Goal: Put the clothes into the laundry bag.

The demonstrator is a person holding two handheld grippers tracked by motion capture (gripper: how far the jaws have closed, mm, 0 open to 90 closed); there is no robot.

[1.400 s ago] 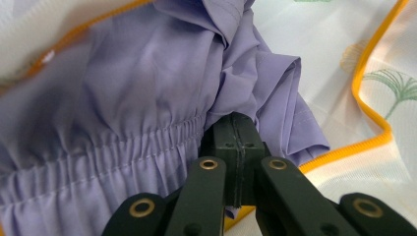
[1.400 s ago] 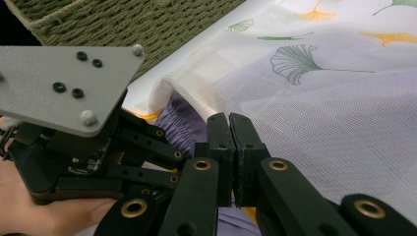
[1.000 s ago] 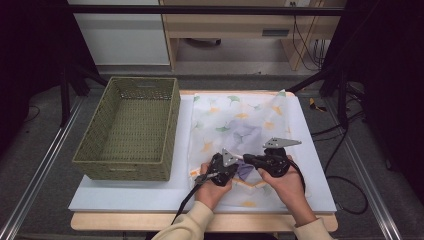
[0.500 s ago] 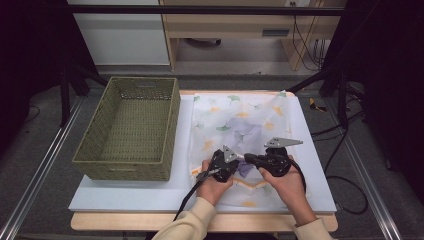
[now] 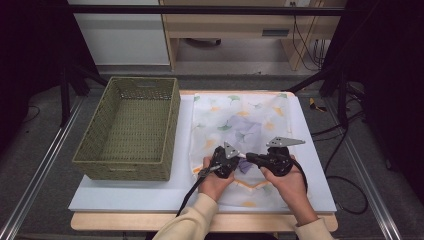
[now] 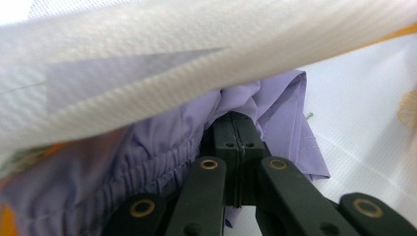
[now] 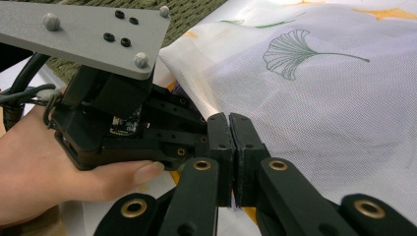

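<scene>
Nothing moved; sheer leaf-print mesh bag (image 5: 240,125), gathered purple fabric (image 6: 147,147) inside.

My matt black plastic left gripper (image 6: 235,147) meets smooth lilac cloth (image 6: 162,142) under a sheer, finely woven printed bag (image 5: 245,125); the basket (image 5: 127,127) is rough green wicker, my grey plate (image 7: 83,32) matt.

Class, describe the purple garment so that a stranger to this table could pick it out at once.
Start at the green woven basket and move right to the sheer white mesh bag printed with ginkgo leaves. The purple garment shows dimly through it, the one solid lilac patch, with a gathered elastic edge.
</scene>
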